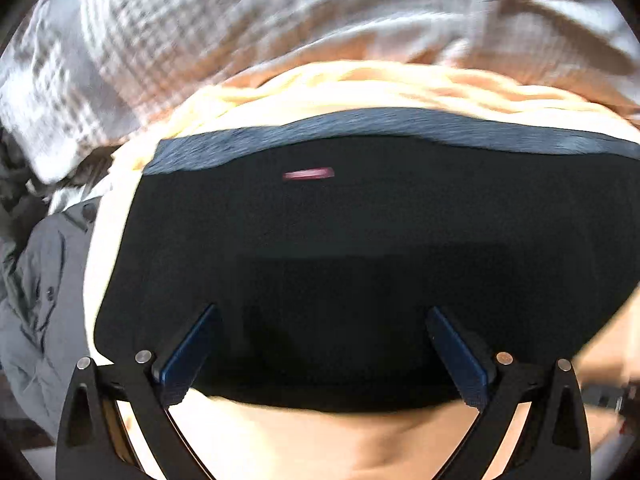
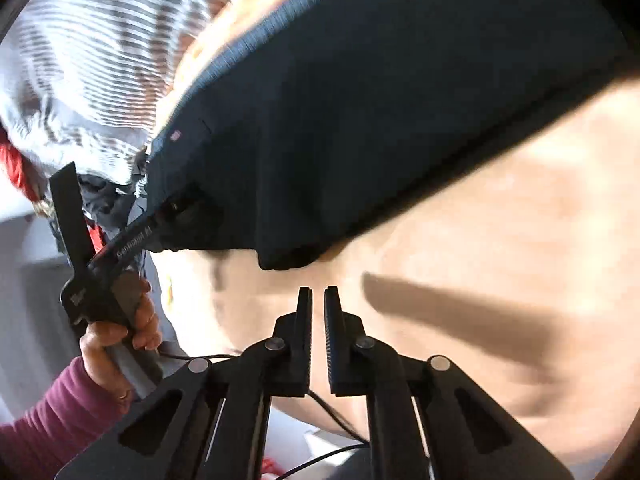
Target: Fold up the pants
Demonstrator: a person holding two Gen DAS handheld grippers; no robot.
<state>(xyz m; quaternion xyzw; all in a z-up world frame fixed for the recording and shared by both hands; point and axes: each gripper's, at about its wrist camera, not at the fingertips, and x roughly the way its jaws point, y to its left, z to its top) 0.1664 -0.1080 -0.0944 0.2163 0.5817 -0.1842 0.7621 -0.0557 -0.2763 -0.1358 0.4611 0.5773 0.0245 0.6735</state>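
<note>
The dark navy pants (image 1: 360,240) lie folded on a cream sheet (image 1: 320,440), with a ribbed waistband (image 1: 400,124) at the far edge and a small pink label (image 1: 308,174). My left gripper (image 1: 324,316) is open, its blue-padded fingers (image 1: 188,356) resting over the near edge of the pants. In the right wrist view the pants (image 2: 380,120) fill the top, and the left gripper (image 2: 172,216) shows at their left corner, held by a hand (image 2: 120,332). My right gripper (image 2: 318,292) is shut and empty, just short of the pants' near corner over bare sheet.
A white and grey checked blanket (image 1: 180,40) lies bunched beyond the pants. A grey garment (image 1: 40,280) lies at the left. Black cables (image 2: 332,420) run under the right gripper. The cream sheet (image 2: 500,260) spreads to the right.
</note>
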